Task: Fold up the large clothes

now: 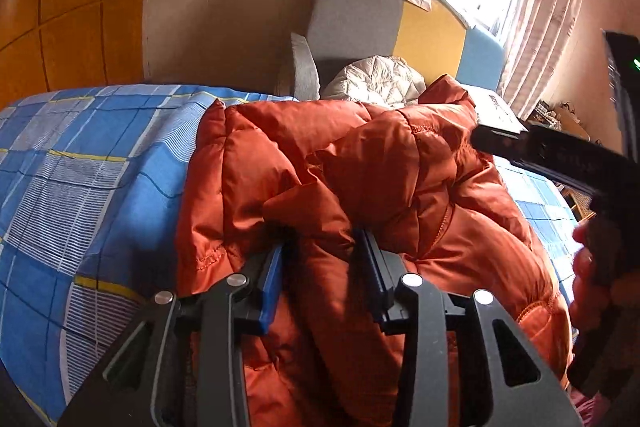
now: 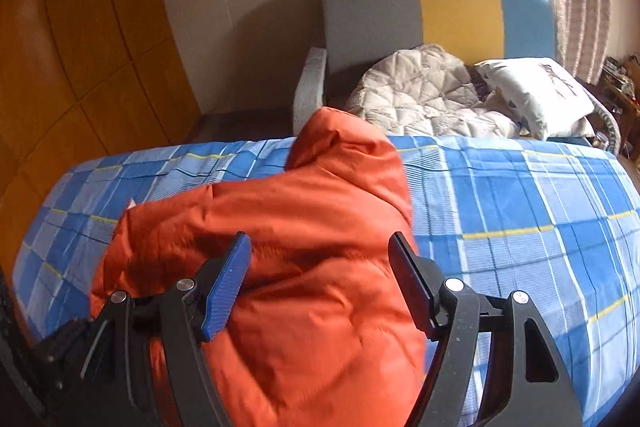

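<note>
Two grippers work over an orange puffer jacket (image 1: 360, 167) that lies bunched on a bed with a blue checked sheet (image 1: 80, 167). The left gripper (image 1: 324, 267) has a fold of the jacket between its partly parted jaws; whether the pads press it I cannot tell. The right gripper (image 2: 320, 283) stands wide open above the jacket, gripping nothing. On the far side, a pale quilted coat (image 2: 424, 95) lies heaped against a padded headboard (image 2: 372, 11).
</note>
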A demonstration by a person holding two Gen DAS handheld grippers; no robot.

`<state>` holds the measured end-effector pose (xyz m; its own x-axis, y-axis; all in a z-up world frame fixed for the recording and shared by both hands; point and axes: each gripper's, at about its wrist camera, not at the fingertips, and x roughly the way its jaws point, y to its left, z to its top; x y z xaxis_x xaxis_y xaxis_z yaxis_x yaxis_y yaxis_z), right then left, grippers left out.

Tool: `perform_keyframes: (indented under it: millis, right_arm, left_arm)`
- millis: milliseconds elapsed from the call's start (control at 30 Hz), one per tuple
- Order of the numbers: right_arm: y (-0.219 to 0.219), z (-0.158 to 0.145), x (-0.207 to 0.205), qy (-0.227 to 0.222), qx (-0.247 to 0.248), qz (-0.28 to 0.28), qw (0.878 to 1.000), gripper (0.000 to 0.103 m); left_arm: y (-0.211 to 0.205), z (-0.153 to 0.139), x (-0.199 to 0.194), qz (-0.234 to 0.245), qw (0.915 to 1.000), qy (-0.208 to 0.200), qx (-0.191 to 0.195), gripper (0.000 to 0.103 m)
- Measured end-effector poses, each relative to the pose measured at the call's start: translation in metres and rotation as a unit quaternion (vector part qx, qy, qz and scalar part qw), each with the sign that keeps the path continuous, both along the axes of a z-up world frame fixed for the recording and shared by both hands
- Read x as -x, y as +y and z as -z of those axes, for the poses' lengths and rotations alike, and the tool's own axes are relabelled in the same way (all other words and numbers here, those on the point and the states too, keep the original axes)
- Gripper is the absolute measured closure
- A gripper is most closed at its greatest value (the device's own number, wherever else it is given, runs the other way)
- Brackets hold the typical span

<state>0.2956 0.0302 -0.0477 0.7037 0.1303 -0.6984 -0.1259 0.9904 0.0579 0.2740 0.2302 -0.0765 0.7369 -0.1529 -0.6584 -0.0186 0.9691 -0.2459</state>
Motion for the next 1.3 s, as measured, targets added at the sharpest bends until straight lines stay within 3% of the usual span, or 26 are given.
perform_keyframes:
  millis: [300, 567, 700, 1000, 1133, 1300]
  right_arm:
    - [0.029, 0.034, -0.021, 0.055, 0.043, -0.016, 0.997, 0.032]
    - [0.039, 0.065, -0.027, 0.052, 0.074, 0.015, 0.996, 0.032]
    - [0.039, 0.063, -0.025, 0.051, 0.074, 0.015, 0.996, 0.032]
    - [0.016, 0.032, 0.007, 0.041, 0.024, -0.009, 0.999, 0.015]
    - [-0.029, 0.024, 0.021, 0.052, -0.031, -0.001, 0.998, 0.01]
    - [-0.082, 0.045, 0.026, 0.1, -0.123, -0.007, 0.987, 0.007]
  left_arm:
    - [0.005, 0.016, -0.003, 0.007, 1.0, 0.0, 0.006, 0.065]
    - [0.005, 0.027, -0.01, 0.001, 0.9999, 0.005, 0.009, 0.065]
    - [0.005, 0.033, -0.011, -0.003, 0.9999, 0.009, 0.008, 0.065]
    - [-0.003, 0.028, -0.006, -0.02, 0.9996, 0.004, -0.018, 0.058]
    - [-0.003, 0.026, -0.005, -0.029, 0.9992, 0.003, -0.027, 0.053]
    - [0.001, 0.028, -0.002, -0.028, 0.9993, 0.001, -0.024, 0.05]
